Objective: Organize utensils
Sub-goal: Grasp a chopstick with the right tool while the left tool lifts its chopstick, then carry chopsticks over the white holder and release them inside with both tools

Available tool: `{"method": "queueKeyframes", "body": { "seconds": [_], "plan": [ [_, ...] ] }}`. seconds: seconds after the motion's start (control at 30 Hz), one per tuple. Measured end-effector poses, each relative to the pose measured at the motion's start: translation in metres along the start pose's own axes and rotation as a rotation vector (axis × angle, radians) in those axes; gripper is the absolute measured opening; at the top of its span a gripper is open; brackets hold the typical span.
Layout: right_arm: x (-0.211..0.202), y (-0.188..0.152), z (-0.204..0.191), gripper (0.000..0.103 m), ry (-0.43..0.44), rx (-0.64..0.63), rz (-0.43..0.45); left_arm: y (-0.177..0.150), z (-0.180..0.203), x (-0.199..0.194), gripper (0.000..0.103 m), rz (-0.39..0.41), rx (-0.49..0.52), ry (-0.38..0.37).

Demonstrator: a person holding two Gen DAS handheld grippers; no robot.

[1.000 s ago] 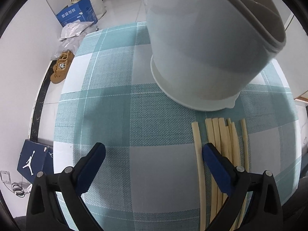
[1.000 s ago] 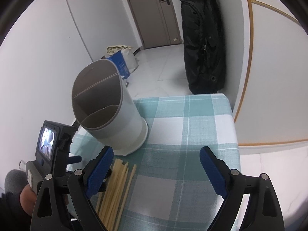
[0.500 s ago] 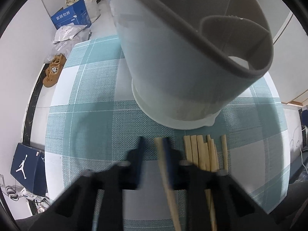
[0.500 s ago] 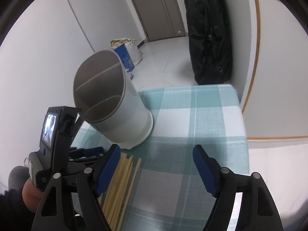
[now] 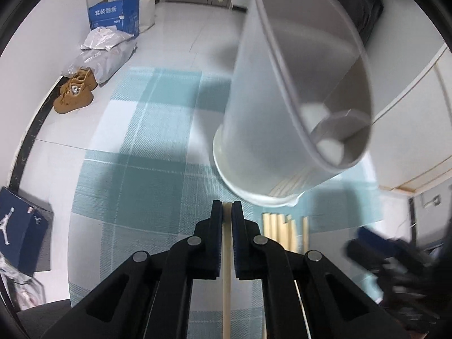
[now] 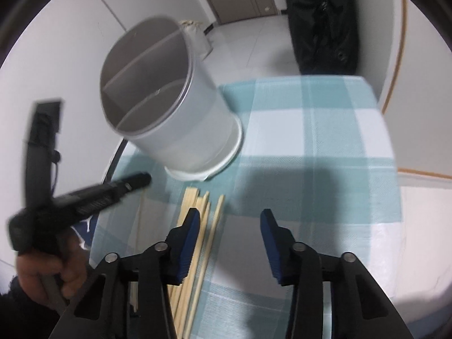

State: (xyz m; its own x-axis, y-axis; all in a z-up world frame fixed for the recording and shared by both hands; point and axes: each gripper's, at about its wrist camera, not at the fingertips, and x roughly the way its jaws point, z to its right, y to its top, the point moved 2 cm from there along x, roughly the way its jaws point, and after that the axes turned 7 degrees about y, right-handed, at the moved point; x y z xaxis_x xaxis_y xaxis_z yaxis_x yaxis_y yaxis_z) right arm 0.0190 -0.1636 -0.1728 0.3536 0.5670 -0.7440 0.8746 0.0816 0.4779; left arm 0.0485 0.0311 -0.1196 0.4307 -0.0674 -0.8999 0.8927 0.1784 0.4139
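Left gripper (image 5: pixel 226 212): jaws clamped narrow on a single pale wooden chopstick (image 5: pixel 226 268), which runs lengthwise between the blue pads and out past their tips toward the holder. Right gripper (image 6: pixel 230 223): jaws part-way apart and closing, nothing pressed between them; its left finger sits over the loose chopsticks (image 6: pixel 197 254), its right finger over bare cloth. Loose chopsticks: a bundle of pale sticks lying side by side on the checked tablecloth (image 6: pixel 325 147), their far ends just short of the holder's base, seen also in the left wrist view just right of the held stick. Utensil holder (image 6: pixel 169 107): grey cylinder on a white base, upright on the cloth, divided inside into compartments, all of which look empty. A person's hand (image 6: pixel 48 271), dark sleeve at the wrist, grips the left tool's handle at the lower left of the right wrist view. Floor beyond the table: blue cardboard box (image 5: pixel 114 14), tan shoes (image 5: pixel 74 93), grey parcels, black bag (image 6: pixel 322 19) against the wall.
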Motion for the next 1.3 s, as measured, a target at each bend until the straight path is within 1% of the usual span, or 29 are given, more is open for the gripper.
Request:
{"method": "queueKeyframes", "body": {
  "seconds": [0.03,0.1,0.13,0.17,0.23,0.3,0.4,0.47,0.53,0.6,0.67,0.73,0.77,0.87,0.93,1.03,1.1,1.23,1.27,1.3],
  "plan": [
    [0.003,0.000,-0.001,0.042,-0.005,0.000,-0.001,0.001,-0.002,-0.005,0.002,0.019,-0.009,-0.013],
    [0.011,-0.001,-0.005,0.036,-0.017,-0.007,-0.018,0.002,0.002,-0.010,0.002,0.051,-0.026,-0.032],
    [0.017,-0.001,-0.007,0.032,-0.033,-0.012,-0.032,0.002,-0.001,-0.017,0.002,0.076,-0.039,-0.045],
    [0.020,-0.001,-0.008,0.030,-0.039,-0.016,-0.041,0.004,-0.005,-0.017,0.002,0.087,-0.045,-0.051],
    [0.032,0.002,-0.011,0.028,-0.067,-0.021,-0.059,0.007,-0.013,-0.022,0.002,0.112,-0.070,-0.068],
    [0.041,0.003,-0.013,0.025,-0.080,-0.020,-0.071,0.006,-0.016,-0.026,0.002,0.123,-0.096,-0.084],
    [0.054,0.007,-0.018,0.023,-0.129,-0.038,-0.088,0.009,-0.028,-0.029,0.002,0.138,-0.121,-0.104],
    [0.061,0.007,-0.019,0.018,-0.167,-0.036,-0.099,0.009,-0.033,-0.030,0.002,0.142,-0.128,-0.111],
    [0.062,0.010,-0.021,0.017,-0.192,-0.032,-0.089,0.009,-0.037,-0.030,0.002,0.147,-0.132,-0.118],
    [0.064,0.011,-0.023,0.013,-0.215,-0.038,-0.087,0.007,-0.040,-0.034,0.002,0.148,-0.136,-0.125],
    [0.066,0.011,-0.026,0.006,-0.245,-0.053,-0.082,0.005,-0.041,-0.037,0.002,0.146,-0.137,-0.131],
    [0.065,0.010,-0.027,0.005,-0.265,-0.059,-0.076,0.005,-0.042,-0.038,0.002,0.150,-0.142,-0.141],
    [0.065,0.010,-0.026,0.004,-0.265,-0.055,-0.072,0.004,-0.041,-0.040,0.002,0.153,-0.145,-0.149],
    [0.064,0.009,-0.024,0.004,-0.256,-0.045,-0.062,0.003,-0.039,-0.045,0.002,0.171,-0.138,-0.143],
    [0.057,0.012,-0.021,0.004,-0.234,-0.033,-0.035,0.003,-0.039,-0.047,0.002,0.180,-0.134,-0.145],
    [0.040,0.016,-0.019,0.004,-0.184,-0.008,0.031,0.001,-0.036,-0.047,0.002,0.187,-0.123,-0.137],
    [0.024,0.019,-0.018,0.004,-0.148,0.000,0.092,0.000,-0.035,-0.049,0.002,0.192,-0.118,-0.142],
    [-0.006,0.020,-0.018,0.004,-0.086,0.004,0.198,-0.004,-0.029,-0.056,0.002,0.222,-0.086,-0.135],
    [-0.012,0.025,-0.018,0.004,-0.072,-0.001,0.215,-0.005,-0.028,-0.059,0.002,0.230,-0.079,-0.138],
    [-0.019,0.023,-0.020,0.004,-0.055,-0.010,0.237,-0.007,-0.026,-0.061,0.002,0.238,-0.071,-0.141]
  ]
}}
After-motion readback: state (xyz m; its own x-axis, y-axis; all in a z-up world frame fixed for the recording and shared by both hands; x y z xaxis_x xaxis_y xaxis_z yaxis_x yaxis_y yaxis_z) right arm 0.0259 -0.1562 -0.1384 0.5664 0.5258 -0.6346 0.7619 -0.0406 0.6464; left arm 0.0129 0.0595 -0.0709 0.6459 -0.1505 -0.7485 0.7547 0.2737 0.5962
